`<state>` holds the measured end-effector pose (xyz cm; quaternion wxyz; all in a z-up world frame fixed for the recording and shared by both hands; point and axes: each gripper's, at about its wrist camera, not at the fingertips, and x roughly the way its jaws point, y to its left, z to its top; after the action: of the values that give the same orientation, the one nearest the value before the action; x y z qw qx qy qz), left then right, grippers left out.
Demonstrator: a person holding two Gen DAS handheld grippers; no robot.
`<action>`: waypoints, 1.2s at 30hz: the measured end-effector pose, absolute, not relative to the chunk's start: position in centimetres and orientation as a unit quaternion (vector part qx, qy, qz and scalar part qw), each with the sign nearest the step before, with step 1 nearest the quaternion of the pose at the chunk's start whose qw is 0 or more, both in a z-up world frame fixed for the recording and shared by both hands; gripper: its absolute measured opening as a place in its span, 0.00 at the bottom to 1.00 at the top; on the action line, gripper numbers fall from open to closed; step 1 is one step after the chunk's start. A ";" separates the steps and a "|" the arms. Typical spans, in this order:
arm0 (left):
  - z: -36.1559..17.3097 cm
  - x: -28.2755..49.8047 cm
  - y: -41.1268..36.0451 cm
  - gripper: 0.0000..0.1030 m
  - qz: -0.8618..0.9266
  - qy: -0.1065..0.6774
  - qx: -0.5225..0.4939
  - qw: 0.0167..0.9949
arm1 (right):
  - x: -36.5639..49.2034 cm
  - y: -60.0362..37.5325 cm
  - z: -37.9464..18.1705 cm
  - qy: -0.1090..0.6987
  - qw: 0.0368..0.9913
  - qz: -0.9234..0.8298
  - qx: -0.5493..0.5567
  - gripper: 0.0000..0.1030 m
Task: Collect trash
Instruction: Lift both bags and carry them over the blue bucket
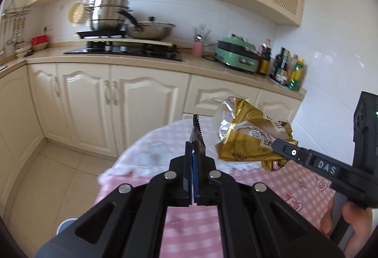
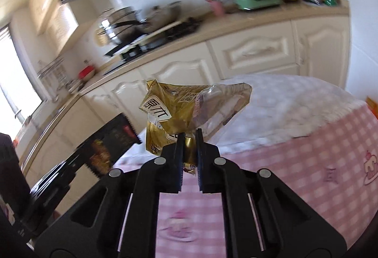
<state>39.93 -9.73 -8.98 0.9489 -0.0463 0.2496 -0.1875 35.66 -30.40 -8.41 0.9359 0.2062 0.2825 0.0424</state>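
Observation:
My left gripper [image 1: 195, 148] is shut on a thin dark wrapper [image 1: 197, 134] with a saw-tooth edge, which stands up edge-on between the pads. In the right wrist view the same dark wrapper [image 2: 113, 140] shows flat at the left, held above the table. My right gripper [image 2: 189, 137] is shut on a crumpled gold snack bag [image 2: 186, 114], lifted off the table. From the left wrist view, the gold bag [image 1: 250, 135] hangs at the tip of the right gripper [image 1: 277, 143], just right of my left fingers.
A table with a pink checked cloth [image 1: 271, 183] and a white fluffy cover [image 2: 283, 102] lies below both grippers. Cream kitchen cabinets [image 1: 94, 97] and a counter with a stove, pots [image 1: 108, 14], a green appliance [image 1: 238, 55] and bottles stand behind. Tiled floor [image 1: 59, 175] lies at the left.

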 end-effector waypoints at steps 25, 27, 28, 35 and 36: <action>-23.8 36.4 25.5 0.00 0.020 0.362 -0.170 0.916 | 39.6 9.0 -23.0 0.434 0.866 0.242 0.061 0.09; -26.6 37.0 26.7 0.00 0.022 0.388 -0.180 0.903 | 40.2 10.0 -26.0 0.458 0.855 0.236 0.052 0.09; -28.3 37.5 27.2 0.00 0.026 0.403 -0.185 0.896 | 40.3 10.4 -27.0 0.466 0.853 0.232 0.049 0.09; -36.5 40.8 28.5 0.00 0.027 0.471 -0.197 0.860 | 42.6 12.4 -34.6 0.512 0.837 0.194 0.009 0.09; -37.1 41.2 28.5 0.00 0.026 0.476 -0.198 0.857 | 42.9 12.6 -35.6 0.517 0.835 0.189 0.004 0.09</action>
<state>41.20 28.50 -37.14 0.8567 -0.1978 0.4756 0.0258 42.90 12.56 -35.56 0.8348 0.0037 0.5172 0.1888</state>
